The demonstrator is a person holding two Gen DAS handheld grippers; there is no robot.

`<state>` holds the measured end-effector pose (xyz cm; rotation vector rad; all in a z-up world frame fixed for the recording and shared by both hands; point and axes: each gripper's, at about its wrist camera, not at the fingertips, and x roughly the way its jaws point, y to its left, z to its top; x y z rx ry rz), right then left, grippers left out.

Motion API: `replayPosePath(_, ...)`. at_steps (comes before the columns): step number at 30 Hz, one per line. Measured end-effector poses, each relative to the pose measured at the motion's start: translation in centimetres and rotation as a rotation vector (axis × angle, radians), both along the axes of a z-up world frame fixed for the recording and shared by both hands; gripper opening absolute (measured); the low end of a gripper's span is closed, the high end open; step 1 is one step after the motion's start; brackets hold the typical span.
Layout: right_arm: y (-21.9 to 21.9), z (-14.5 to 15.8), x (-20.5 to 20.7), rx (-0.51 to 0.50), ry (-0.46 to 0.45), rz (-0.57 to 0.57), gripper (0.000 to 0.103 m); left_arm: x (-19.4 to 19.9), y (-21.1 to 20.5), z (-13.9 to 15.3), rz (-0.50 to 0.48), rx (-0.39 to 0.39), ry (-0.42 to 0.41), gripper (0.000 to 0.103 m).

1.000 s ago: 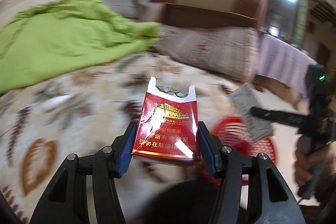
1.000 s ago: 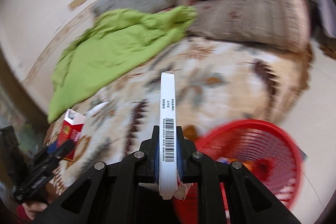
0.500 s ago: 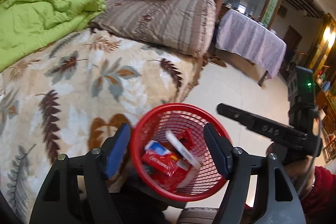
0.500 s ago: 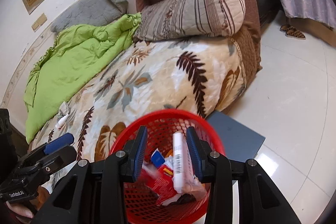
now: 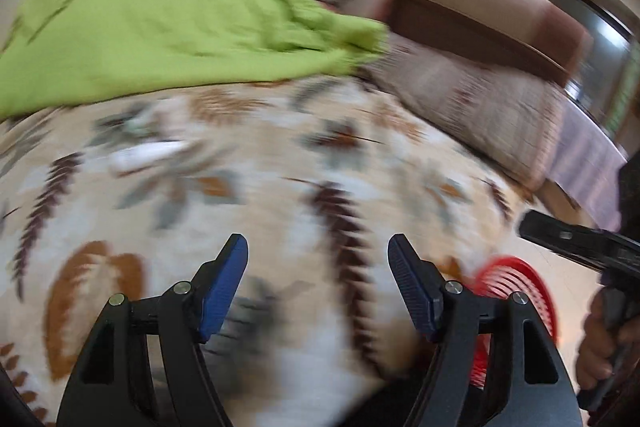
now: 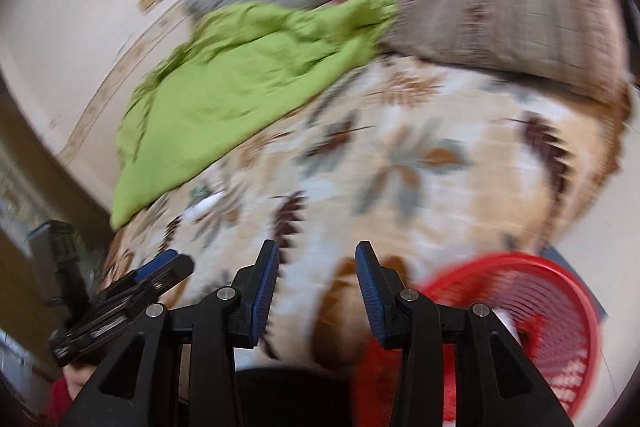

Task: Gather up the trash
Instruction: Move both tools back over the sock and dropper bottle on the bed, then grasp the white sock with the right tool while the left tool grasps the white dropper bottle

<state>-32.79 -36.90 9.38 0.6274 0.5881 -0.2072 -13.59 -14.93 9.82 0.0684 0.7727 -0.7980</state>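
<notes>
Both views are motion-blurred. My left gripper hangs open and empty over the leaf-patterned bed cover. My right gripper is also over the cover with nothing between its fingers, its jaws still opening. The red mesh basket sits low at the right beside the bed, and in the right wrist view the basket is at the lower right. A small white piece of trash lies on the cover ahead and to the left, near the green blanket; in the right wrist view this white piece is left of centre.
A green blanket covers the far left of the bed. A striped pillow and a brown cushion lie at the far right. The right gripper's finger, held by a hand, is at the right edge.
A second ago each gripper was shut on a piece: a red pack, a white box. Half a second ago both pieces lay in the basket. Both grippers have swung back over the bed, empty.
</notes>
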Motion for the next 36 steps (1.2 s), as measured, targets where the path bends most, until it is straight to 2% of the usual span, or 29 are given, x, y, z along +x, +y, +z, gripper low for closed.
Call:
replayPosePath(4, 3.0, 0.8, 6.5, -0.009, 0.009, 0.112, 0.051, 5.6, 3.7, -1.2, 0.138, 0.034, -0.016, 0.072)
replayPosePath(6, 4.3, 0.9, 9.8, -0.023, 0.015, 0.156, 0.051, 7.9, 5.1, -1.6, 0.169, 0.033, -0.004, 0.072)
replayPosePath(9, 6.3, 1.0, 16.0, -0.072, 0.022, 0.234, 0.051, 11.2, 7.0, -2.1, 0.223, 0.017, 0.018, 0.072)
replayPosePath(11, 7.2, 0.9, 20.1, -0.091, 0.028, 0.272, 0.052, 12.5, 8.7, -2.6, 0.263, -0.023, 0.017, 0.071)
replayPosePath(13, 8.0, 0.4, 24.5, -0.105, 0.042, 0.300, 0.057, 13.4, 9.3, -3.3, 0.276, -0.031, 0.019, 0.071)
replayPosePath(15, 8.6, -0.5, 29.1, -0.082, 0.048, 0.321, 0.067, 14.4, 9.2, -3.5, 0.266, -0.016, 0.000, 0.072)
replayPosePath(18, 9.2, -1.8, 34.9, -0.065, 0.061, 0.330, 0.068, 15.3, 9.2, -3.3, 0.260, -0.019, -0.033, 0.072)
replayPosePath(22, 9.6, -4.5, 41.2, -0.033, 0.117, 0.309, 0.068, 16.5, 9.6, -3.9, 0.270, -0.041, 0.022, 0.072)
replayPosePath(25, 9.4, -6.6, 44.2, 0.007, 0.152, 0.304, 0.068, 16.9, 9.6, -4.2, 0.262, -0.041, 0.041, 0.072)
replayPosePath(26, 9.3, -7.1, 44.8, 0.021, 0.162, 0.312, 0.064, 17.0, 9.7, -4.3, 0.263, -0.038, 0.041, 0.072)
replayPosePath(27, 9.2, -7.5, 45.2, 0.036, 0.166, 0.311, 0.052, 17.1, 9.8, -4.4, 0.264, -0.036, 0.045, 0.072)
replayPosePath(28, 9.0, -7.9, 45.3, 0.055, 0.167, 0.306, 0.048, 17.2, 9.9, -4.6, 0.268, -0.035, 0.055, 0.072)
replayPosePath(30, 8.9, -8.3, 44.9, 0.055, 0.167, 0.294, 0.030, 17.6, 10.3, -5.0, 0.284, -0.048, 0.095, 0.072)
replayPosePath(36, 8.9, -8.8, 40.1, 0.106, 0.176, 0.268, 0.023, 18.3, 12.2, -5.8, 0.326, -0.156, 0.241, 0.071)
